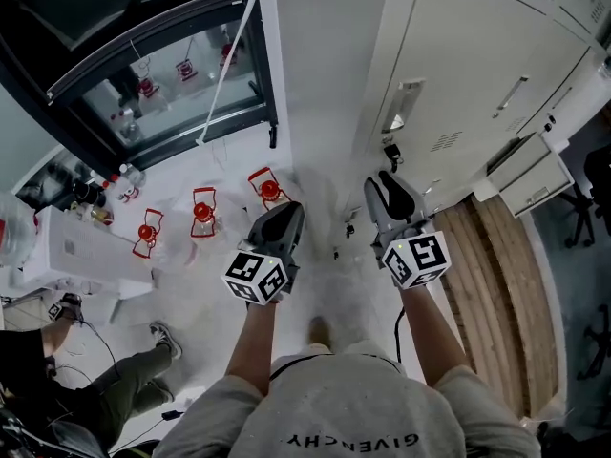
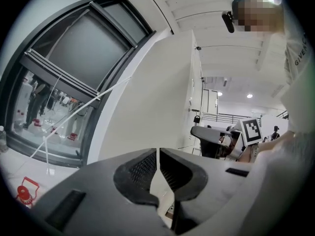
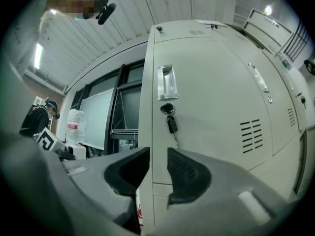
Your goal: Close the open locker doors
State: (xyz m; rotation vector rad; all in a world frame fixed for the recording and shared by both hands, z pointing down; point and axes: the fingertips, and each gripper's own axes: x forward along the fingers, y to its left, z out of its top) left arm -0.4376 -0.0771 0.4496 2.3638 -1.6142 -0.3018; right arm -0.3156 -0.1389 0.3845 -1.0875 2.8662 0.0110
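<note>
A row of pale grey lockers [image 1: 477, 74] stands to my right. The nearest door [image 3: 211, 102] looks flush with its frame; it has a recessed handle [image 3: 167, 82], a key [image 3: 168, 113] hanging in the lock and vent slots [image 3: 251, 134]. My right gripper [image 3: 157, 173] points level at that locker's left corner, a short way off, jaws apart with nothing between the pads. In the head view the right gripper [image 1: 387, 187] is just below the key. My left gripper [image 1: 286, 213] is beside it, facing the locker's plain side wall [image 2: 157, 97]; the left gripper [image 2: 158, 168] is shut and empty.
Further along the row, white panels [image 1: 523, 168] jut out from the lockers over a wooden floor strip [image 1: 496, 284]. A black-framed window [image 1: 162, 74] is to the left, with red objects [image 1: 203, 211] on the white floor below it. A person [image 1: 105, 380] sits at lower left.
</note>
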